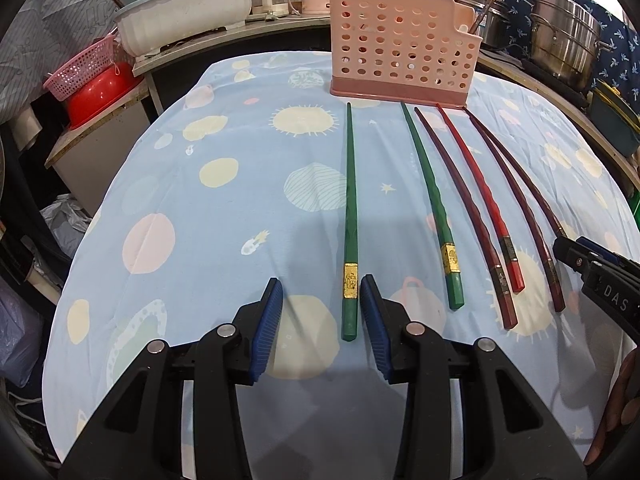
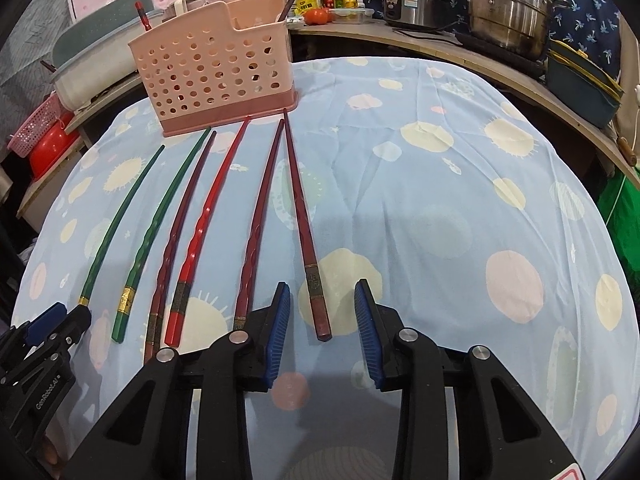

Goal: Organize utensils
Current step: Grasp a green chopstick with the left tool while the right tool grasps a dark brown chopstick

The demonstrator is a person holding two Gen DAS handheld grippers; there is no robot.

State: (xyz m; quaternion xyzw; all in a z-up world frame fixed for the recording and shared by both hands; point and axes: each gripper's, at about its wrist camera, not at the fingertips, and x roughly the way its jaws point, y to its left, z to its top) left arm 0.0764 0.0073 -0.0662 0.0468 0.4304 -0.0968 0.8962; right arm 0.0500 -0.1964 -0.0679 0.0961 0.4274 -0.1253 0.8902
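Chopsticks lie side by side on the blue patterned cloth [image 2: 420, 208] that covers the tabletop, thick ends toward the cameras, thin tips toward the far side: six in all, two green, one bright red and three dark red. Nearest, the left gripper [image 1: 320, 312] hangs low over the cloth with its jaws partly open; the butt of the outer green chopstick [image 1: 349, 224] lies between the blue pads, close to the right-hand one, and whether that pad touches it cannot be told. The right gripper [image 2: 322, 320] likewise stands partly open, astride the butt of the outermost dark red chopstick [image 2: 302, 216], with cloth showing on both sides of the stick, so nothing is gripped. Between these two lie the second green chopstick [image 1: 430, 204], a dark red one, the bright red chopstick [image 2: 212, 208] and another dark red one just beside the right gripper's left jaw. Beyond the tips stands a pink perforated utensil holder [image 1: 404, 48], upright on the cloth, with a stick already in it. Farther back, off the tabletop, are steel pots [image 2: 508, 4], a pale tub [image 1: 184, 20], a red bowl [image 1: 96, 96] and bottles
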